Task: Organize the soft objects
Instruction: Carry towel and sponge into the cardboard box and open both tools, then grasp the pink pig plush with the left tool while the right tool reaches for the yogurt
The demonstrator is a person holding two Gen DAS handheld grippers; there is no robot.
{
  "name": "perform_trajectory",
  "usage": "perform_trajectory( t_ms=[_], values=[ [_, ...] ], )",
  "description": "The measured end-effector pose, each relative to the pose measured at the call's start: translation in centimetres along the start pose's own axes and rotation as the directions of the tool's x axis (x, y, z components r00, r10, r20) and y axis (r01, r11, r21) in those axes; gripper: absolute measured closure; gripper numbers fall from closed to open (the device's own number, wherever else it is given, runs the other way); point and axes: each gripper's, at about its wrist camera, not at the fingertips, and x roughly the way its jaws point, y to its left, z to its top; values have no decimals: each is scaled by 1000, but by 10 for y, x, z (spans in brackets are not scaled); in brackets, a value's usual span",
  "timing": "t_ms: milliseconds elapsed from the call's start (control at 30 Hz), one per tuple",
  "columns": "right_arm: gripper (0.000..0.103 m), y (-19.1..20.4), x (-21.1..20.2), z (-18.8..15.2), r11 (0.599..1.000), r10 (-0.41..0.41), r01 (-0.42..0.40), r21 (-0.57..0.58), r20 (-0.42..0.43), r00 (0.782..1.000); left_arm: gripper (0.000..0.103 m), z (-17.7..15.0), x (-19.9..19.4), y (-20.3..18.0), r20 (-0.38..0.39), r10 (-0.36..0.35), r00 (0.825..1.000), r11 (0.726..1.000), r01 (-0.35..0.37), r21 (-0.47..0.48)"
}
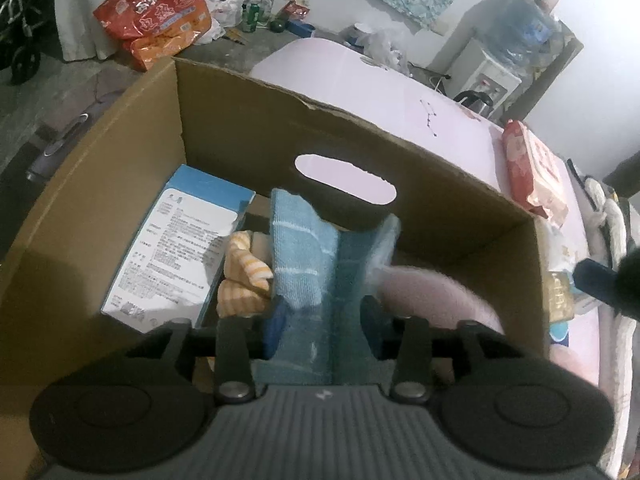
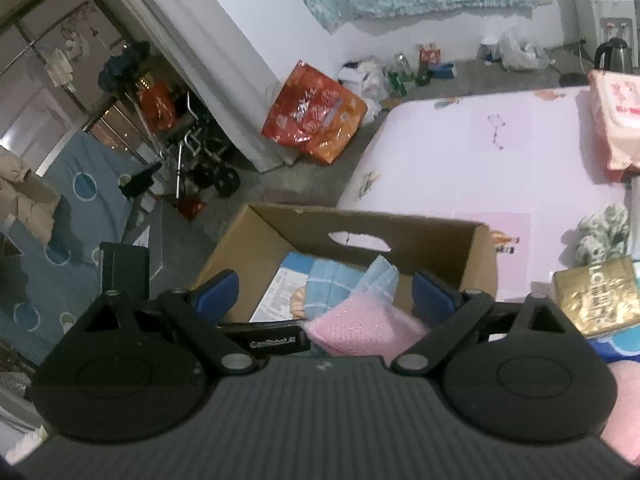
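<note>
My left gripper [image 1: 326,318] is shut on a blue striped towel [image 1: 304,256] and holds it inside an open cardboard box [image 1: 240,120]. In the box lie a blue and white carton [image 1: 176,248], an orange striped cloth [image 1: 242,276] and a pink cloth [image 1: 436,296]. My right gripper [image 2: 326,294] is open and empty above the near side of the box [image 2: 440,236]. The pink cloth [image 2: 360,326] lies just under it, beside the blue towel [image 2: 340,280].
The box stands on a pink mat [image 2: 480,152]. A pink wipes pack [image 1: 532,172] and a gold packet [image 2: 596,296] lie on the mat to the right. A red snack bag [image 1: 156,12], cans and a water dispenser [image 1: 492,72] stand on the floor beyond.
</note>
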Motion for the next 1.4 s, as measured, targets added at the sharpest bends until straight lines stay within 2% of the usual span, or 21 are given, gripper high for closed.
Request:
perform_trajectory(
  t_ms=[333, 433, 667, 800, 900, 1000, 1100, 1200, 1333, 1400],
  values=[
    [9, -11, -40, -14, 1000, 19, -19, -12, 40, 999, 57, -5, -21, 0, 23, -14, 1000, 1000, 15, -26],
    [9, -16, -59, -20, 999, 30, -29, -17, 62, 998, 47, -9, -34, -7, 52, -17, 998, 1000, 18, -15],
    [9, -36, -133, -40, 999, 41, -39, -18, 152, 987, 40, -21, -72, -27, 115, -38, 993, 998, 31, 58],
    [9, -54, -180, -61, 999, 41, -41, -4, 205, 978, 37, -35, -89, -40, 119, -46, 992, 992, 31, 125],
    [9, -69, -211, -85, 999, 32, -39, 26, 230, 973, 37, -49, -86, -44, 53, -15, 998, 987, 6, 162],
    [9, -82, -232, -112, 998, 24, -39, 58, 232, 972, 43, -61, -67, -36, -59, -11, 998, 993, 18, 120],
    [9, -97, -246, -141, 993, 21, -47, 108, 233, 972, 52, -68, -34, -23, -202, -13, 979, 1000, 18, 22],
    [9, -109, -252, -159, 986, 10, -49, 159, 234, 972, 58, -76, -2, -18, -299, 0, 954, 1000, -10, -30],
    [9, -116, -253, -171, 978, 1, -52, 200, 248, 969, 68, -76, 28, -20, -362, 16, 932, 998, -39, -57],
    [9, -121, -257, -174, 976, -6, -49, 210, 254, 967, 70, -74, 36, -24, -361, 22, 932, 998, -44, -52]
  ],
)
